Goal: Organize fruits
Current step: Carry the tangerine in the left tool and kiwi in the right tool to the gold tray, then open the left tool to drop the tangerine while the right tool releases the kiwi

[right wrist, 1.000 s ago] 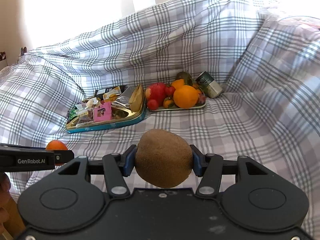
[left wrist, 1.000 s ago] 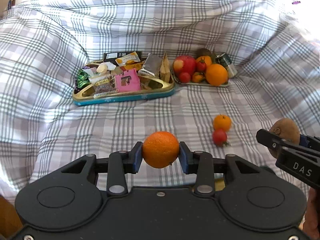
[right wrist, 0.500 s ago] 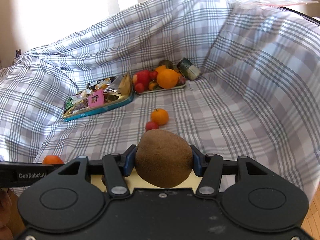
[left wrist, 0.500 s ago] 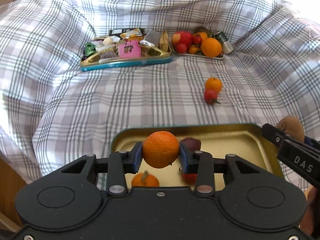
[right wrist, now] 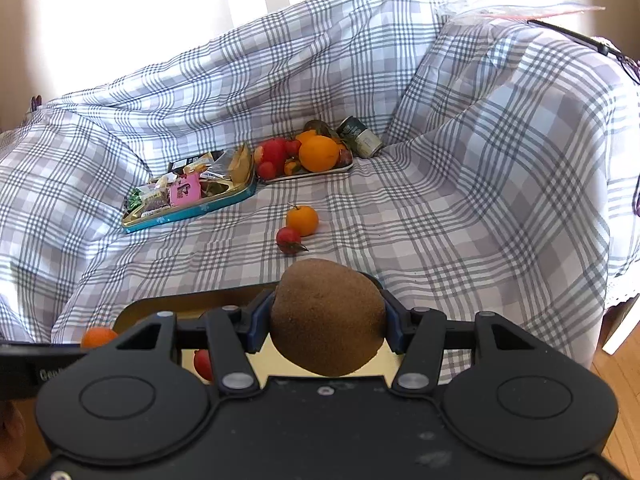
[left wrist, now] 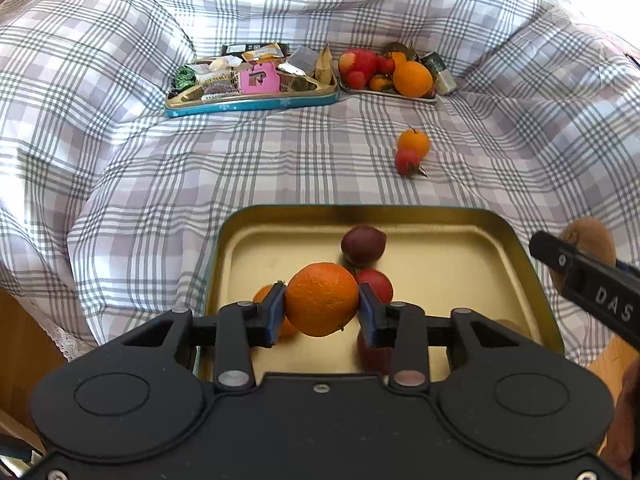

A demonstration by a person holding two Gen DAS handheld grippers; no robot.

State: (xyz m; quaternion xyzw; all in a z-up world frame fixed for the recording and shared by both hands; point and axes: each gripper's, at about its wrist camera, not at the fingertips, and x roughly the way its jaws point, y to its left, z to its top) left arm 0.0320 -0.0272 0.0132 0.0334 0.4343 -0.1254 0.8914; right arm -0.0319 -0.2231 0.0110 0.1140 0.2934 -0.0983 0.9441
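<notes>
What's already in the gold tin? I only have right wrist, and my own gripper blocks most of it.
Observer: In the left wrist view, a dark purple fruit and a red fruit lie inside the gold tin.
Operator: Left side holding anything?
Observer: Yes. The left gripper is shut on an orange, above the tin's near left part.
Operator: Room for my kiwi?
Observer: Looks so. The tin's right half is bare, and your kiwi shows just past its right rim.
</notes>
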